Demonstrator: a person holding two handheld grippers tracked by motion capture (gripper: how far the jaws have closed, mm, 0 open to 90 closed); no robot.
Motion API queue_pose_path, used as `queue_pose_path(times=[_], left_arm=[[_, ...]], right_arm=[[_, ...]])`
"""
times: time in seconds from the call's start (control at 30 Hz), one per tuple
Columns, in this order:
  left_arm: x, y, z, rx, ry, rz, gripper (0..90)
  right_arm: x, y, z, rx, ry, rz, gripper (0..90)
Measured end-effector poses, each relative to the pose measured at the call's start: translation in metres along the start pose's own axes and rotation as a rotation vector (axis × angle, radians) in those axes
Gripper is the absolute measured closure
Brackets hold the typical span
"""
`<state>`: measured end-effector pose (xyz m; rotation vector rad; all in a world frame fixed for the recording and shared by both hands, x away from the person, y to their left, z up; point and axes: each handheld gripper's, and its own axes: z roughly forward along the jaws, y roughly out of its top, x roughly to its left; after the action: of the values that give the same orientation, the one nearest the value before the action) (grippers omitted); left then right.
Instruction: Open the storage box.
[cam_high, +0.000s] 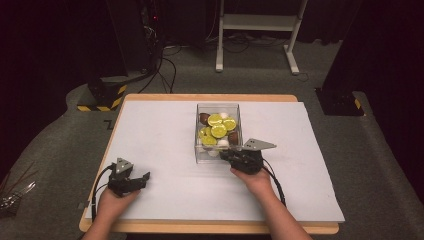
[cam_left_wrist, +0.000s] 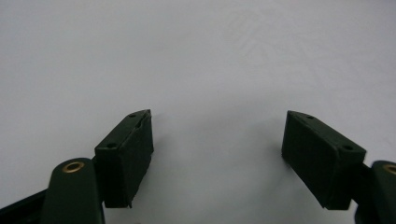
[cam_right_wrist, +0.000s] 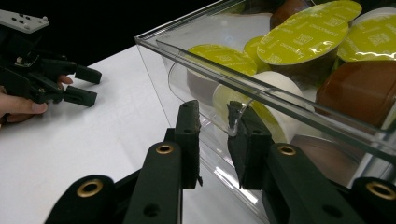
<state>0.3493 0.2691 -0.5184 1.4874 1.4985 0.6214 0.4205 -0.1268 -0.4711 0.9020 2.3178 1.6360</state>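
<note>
Two tools — right tool (cam_right_wrist: 214, 122) astride one clear box (cam_high: 218, 150) wall.

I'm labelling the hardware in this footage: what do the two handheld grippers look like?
Both the left gripper and the right gripper are black, each topped by a grey three-cornered plate, with brass-coloured rivets at the jaw links, flat rectangular pads and a trailing black cable. No sleeves show.

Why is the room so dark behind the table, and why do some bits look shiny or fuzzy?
High view: light falls on the white table, while the floor and room behind stay dim. Right gripper view: glare streaks the clear box wall and the yellow-green capsule lids; the nearest jaw arms look soft. Left gripper view: the left gripper casts a faint shadow; focus is slightly soft.
</note>
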Motion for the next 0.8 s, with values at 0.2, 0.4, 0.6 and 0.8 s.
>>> queue_pose_path(times=[0.2, 0.4, 0.6, 0.8], left_arm=[[-0.0007, -0.0002, 0.0004, -0.007, 0.000, -0.009, 25.2], [-0.0002, -0.0001, 0.0001, -0.002, 0.000, -0.003, 25.2], [-0.0005, -0.0001, 0.0003, -0.004, 0.000, -0.008, 25.2], [-0.0002, 0.0000, 0.0002, -0.003, 0.000, -0.004, 25.2]], right_arm=[[0.0005, -0.0011, -0.0020, 0.000, 0.014, 0.002, 76.1], [0.0028, -0.0007, -0.0042, 0.012, 0.012, -0.004, 76.5], [0.0050, -0.0027, -0.0068, 0.006, 0.014, -0.008, 77.3], [0.0073, -0.0054, -0.0099, -0.003, 0.015, -0.007, 78.1]])
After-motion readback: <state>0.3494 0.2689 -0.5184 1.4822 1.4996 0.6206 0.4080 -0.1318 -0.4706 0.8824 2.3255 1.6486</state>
